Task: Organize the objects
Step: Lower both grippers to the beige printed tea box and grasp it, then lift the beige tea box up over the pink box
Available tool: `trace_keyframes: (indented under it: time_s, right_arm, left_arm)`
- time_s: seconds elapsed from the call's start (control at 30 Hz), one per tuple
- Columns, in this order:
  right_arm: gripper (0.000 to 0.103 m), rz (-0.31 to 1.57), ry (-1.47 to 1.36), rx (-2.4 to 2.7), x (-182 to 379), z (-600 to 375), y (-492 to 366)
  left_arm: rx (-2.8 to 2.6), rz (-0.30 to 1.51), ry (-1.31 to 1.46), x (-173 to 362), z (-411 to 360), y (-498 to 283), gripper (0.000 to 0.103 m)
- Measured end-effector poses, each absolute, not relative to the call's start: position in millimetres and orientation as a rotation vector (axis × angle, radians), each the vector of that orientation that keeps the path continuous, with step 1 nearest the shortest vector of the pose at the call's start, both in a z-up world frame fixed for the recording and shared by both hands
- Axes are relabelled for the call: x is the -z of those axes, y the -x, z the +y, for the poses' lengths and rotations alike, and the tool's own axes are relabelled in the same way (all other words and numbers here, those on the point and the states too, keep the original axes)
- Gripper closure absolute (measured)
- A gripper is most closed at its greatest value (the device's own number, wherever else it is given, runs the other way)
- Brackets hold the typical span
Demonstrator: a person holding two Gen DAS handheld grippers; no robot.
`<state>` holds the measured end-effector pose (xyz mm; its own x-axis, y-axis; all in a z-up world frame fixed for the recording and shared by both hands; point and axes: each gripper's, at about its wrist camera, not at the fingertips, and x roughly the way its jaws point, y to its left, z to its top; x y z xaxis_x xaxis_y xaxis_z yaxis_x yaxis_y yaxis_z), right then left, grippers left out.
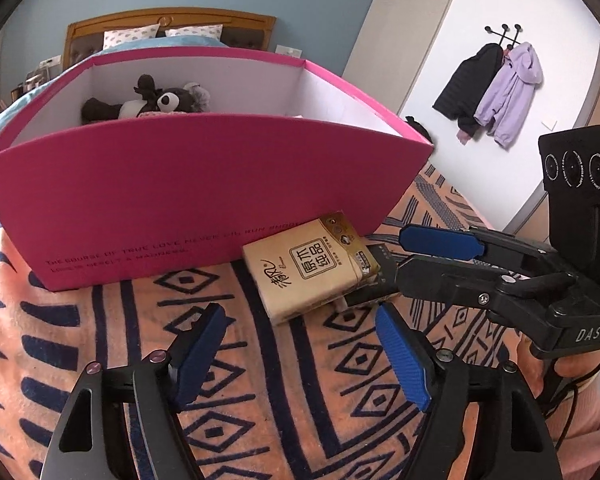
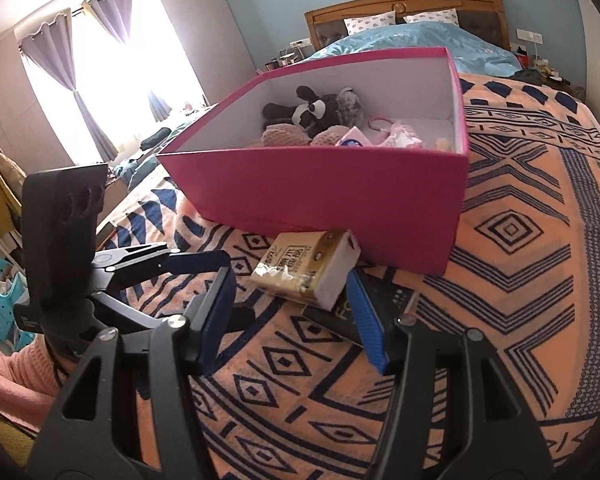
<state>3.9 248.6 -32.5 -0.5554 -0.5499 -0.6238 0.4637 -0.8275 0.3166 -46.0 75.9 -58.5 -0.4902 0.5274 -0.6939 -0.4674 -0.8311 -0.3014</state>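
Organizing objects on a bed: hovering the left gripper point(image 1: 300, 312) low over an orange-and-navy patterned blanket point(image 1: 100, 340), with its blue-padded jaws standing well apart and clamping nothing. Pointing it at a tan tissue pack point(image 1: 312, 270), which is lying on the blanket just in front of an open pink box point(image 1: 204, 184), one corner close against the box's front wall. Propping the pack's near end on a dark flat item point(image 2: 392, 300) lying under it, so that the pack is sitting tilted. Reaching in from the other side with the right gripper point(image 2: 288, 280), also with jaws apart and pressing on nothing, the tissue pack lying just beyond its fingertips and the dark flat item partly behind one blue pad. Already keeping a dark plush toy point(image 1: 160, 102) inside the box at the far wall, beside pink knitted things point(image 2: 284, 134) and a small blue-and-white packet point(image 2: 350, 140). Showing a pink sleeve point(image 2: 16, 376) behind the left gripper's handle. Hanging on a white wall in the background, a black coat and a lilac one point(image 1: 508, 92).
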Motion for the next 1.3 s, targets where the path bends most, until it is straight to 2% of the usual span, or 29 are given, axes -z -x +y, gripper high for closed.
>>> trace_keyframes:
  time_s: [0.23,0.63,0.83,0.93,1.23,1.3]
  right_arm:
    - [0.044,-0.155,-0.999,2.344,33,245,0]
    - [0.044,-0.189,-1.007,2.337,37,247,10]
    - [0.044,-0.226,-1.025,2.329,41,251,16]
    - [0.048,-0.245,-1.041,2.318,43,251,20]
    - [0.058,-0.272,-1.082,2.287,53,247,27]
    - [0.063,-0.276,-1.091,2.283,55,247,29]
  left_arm:
    - [-2.284,-0.113,1.134,63,74,48,0.031]
    - [-2.226,-0.120,1.189,68,80,58,0.047]
    - [-2.207,-0.144,1.202,70,79,60,0.049]
    - [-2.199,-0.155,1.205,71,79,61,0.054]
    - [-2.247,-0.156,1.190,67,79,67,0.054]
    - [-2.232,-0.170,1.185,67,79,68,0.058]
